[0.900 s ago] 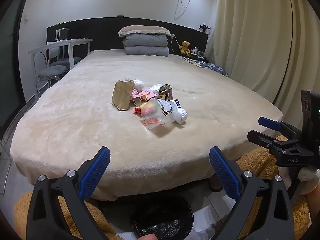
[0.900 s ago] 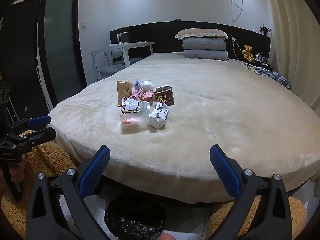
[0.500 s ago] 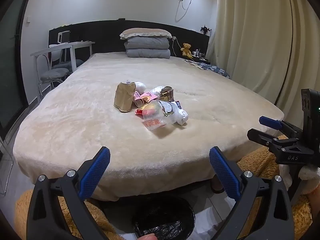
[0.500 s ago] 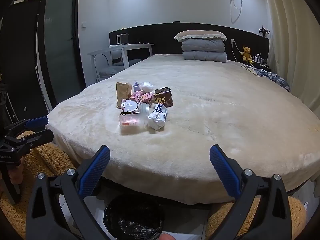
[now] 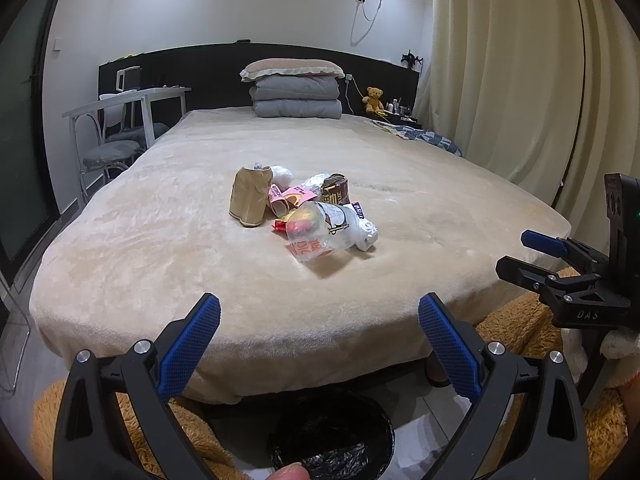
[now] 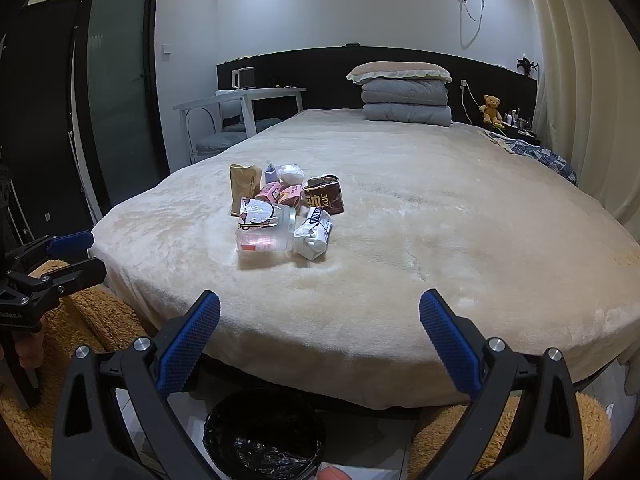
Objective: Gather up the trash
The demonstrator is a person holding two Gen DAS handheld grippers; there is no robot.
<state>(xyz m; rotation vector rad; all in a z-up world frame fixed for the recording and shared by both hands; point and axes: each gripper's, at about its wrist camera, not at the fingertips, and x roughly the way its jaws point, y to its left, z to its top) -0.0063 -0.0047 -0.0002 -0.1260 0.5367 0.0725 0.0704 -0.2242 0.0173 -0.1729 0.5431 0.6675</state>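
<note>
A small heap of trash lies on the cream bed cover (image 5: 160,248): a tan paper bag (image 5: 250,196), a clear plastic cup (image 5: 316,232), a white wrapper (image 6: 314,234), a brown carton (image 6: 325,199) and pink packets (image 6: 280,193). A bin lined with a black bag (image 5: 332,440) (image 6: 264,436) stands on the floor at the foot of the bed. My left gripper (image 5: 319,316) hovers open over the bed's front edge, well short of the heap. My right gripper (image 6: 320,314) is open too, nothing between its blue pads, and shows at the left view's right edge (image 5: 532,256).
Folded grey bedding with a pillow (image 5: 296,92) sits at the headboard. A white desk and chairs (image 5: 120,120) stand left of the bed, curtains (image 5: 500,72) on the right. Tan fluffy rugs (image 6: 92,320) flank the bin. A dark door (image 6: 116,92) is at the far left.
Both views have shifted slightly: the bed and trash heap sit a little lower and nearer in the pictures. Both grippers stay open and empty.
</note>
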